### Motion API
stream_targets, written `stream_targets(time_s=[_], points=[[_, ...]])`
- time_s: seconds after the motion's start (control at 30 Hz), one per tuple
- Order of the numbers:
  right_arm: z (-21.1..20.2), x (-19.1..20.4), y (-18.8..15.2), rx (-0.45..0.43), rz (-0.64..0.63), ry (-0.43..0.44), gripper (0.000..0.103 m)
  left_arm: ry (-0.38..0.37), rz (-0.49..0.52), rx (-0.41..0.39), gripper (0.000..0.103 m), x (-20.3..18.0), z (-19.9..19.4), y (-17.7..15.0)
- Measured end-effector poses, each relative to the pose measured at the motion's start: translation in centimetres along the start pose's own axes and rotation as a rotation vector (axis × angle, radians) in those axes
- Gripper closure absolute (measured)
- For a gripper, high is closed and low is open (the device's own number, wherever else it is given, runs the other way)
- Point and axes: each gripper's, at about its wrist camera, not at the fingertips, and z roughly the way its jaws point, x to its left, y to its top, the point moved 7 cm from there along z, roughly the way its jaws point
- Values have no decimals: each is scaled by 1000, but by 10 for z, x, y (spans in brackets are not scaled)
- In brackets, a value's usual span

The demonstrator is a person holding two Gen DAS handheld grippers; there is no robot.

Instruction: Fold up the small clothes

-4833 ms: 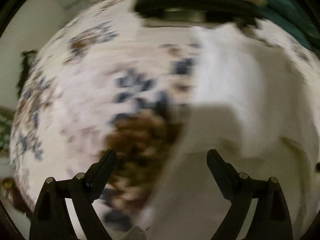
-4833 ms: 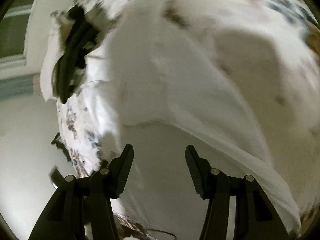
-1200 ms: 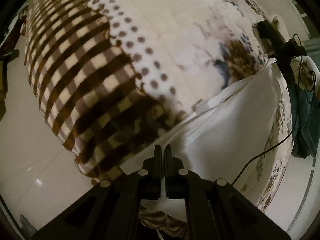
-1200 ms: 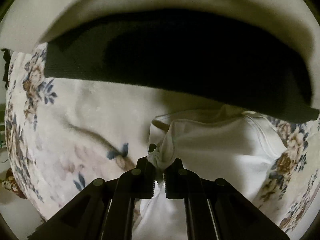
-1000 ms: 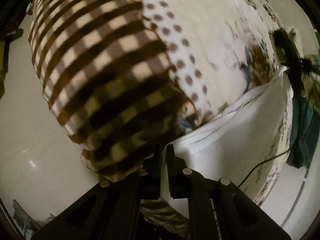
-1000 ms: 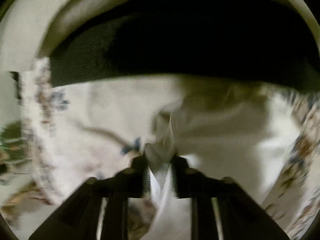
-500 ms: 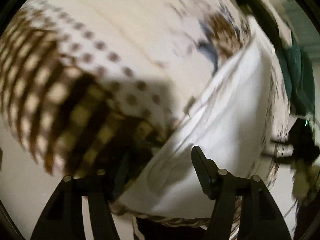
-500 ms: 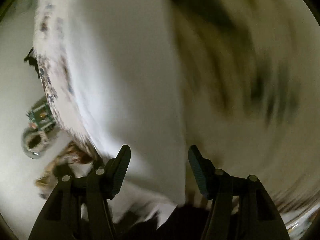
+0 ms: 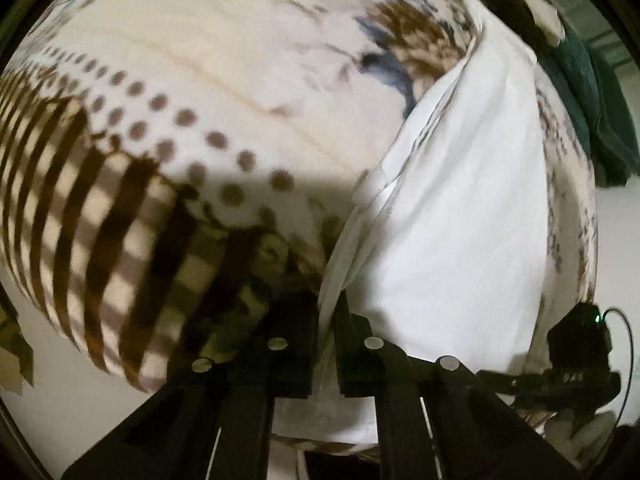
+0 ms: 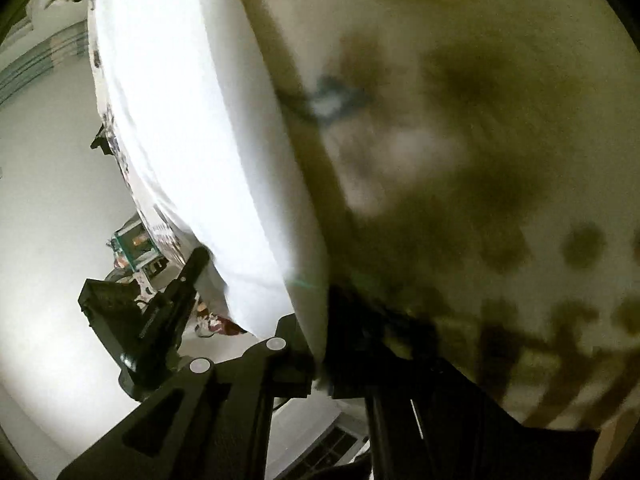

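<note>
Both grippers, left [image 9: 328, 320] and right [image 10: 320, 344], have just closed, each pinching the near edge of the white garment [image 9: 460, 200], which stretches ahead. The thin pinch could slip when lifted.

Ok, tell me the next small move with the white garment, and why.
Probably lift both pinched corners and carry that edge across the white garment. The left gripper and right gripper have just closed on its near edge, and it lies flat on the bedspread.
</note>
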Motion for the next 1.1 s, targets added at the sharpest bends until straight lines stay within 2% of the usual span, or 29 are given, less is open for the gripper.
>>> stream_targets(time_s=[0.1, 0.3, 0.4, 0.47, 0.5, 0.53, 0.57, 0.6, 0.63, 0.7, 0.73, 0.87, 0.9, 1.0, 1.1], points=[[-8, -3, -19, -6, 0, -7, 101, -7, -7, -18, 100, 0, -16, -13], [-26, -14, -52, -15, -10, -50, 102, -34, -20, 23, 100, 5, -25, -43], [-40, -27, -57, -6, -48, -142, 99, -44, -73, 73, 96, 10, -21, -47], [-42, -17, -54, 27, -37, -139, 91, -43, -109, 100, 96, 11, -22, -43], [-47, -5, -44, 24, -41, -128, 81, -41, -123, 104, 95, 13, -27, -40], [-56, 2, -38, 7, -50, -117, 57, -25, -132, 103, 89, 17, -32, -36], [-66, 9, -31, -18, -61, -109, 45, -12, -136, 97, 85, 16, -35, -28], [-84, 17, -24, -59, -74, -94, 33, 0, -140, 76, 71, 18, -43, -17], [-98, 22, -17, -87, -79, -82, 33, -4, -141, 53, 58, 18, -48, -6], [-131, 37, 10, -153, -78, -54, 33, -43, -146, -9, 45, 14, -57, 23], [-145, 43, 24, -187, -71, -46, 33, -76, -152, -27, 42, 9, -58, 39], [-198, 65, 95, -314, -54, -32, 33, -208, -135, -60, 41, -30, -41, 118], [-215, 76, 123, -356, -68, -25, 33, -234, -110, -70, 41, -49, -31, 150], [-240, 105, 197, -441, -82, -7, 33, -301, -38, -83, 41, -98, -2, 221], [-259, 122, 259, -493, -62, -10, 33, -330, 49, -90, 41, -144, 34, 292]])
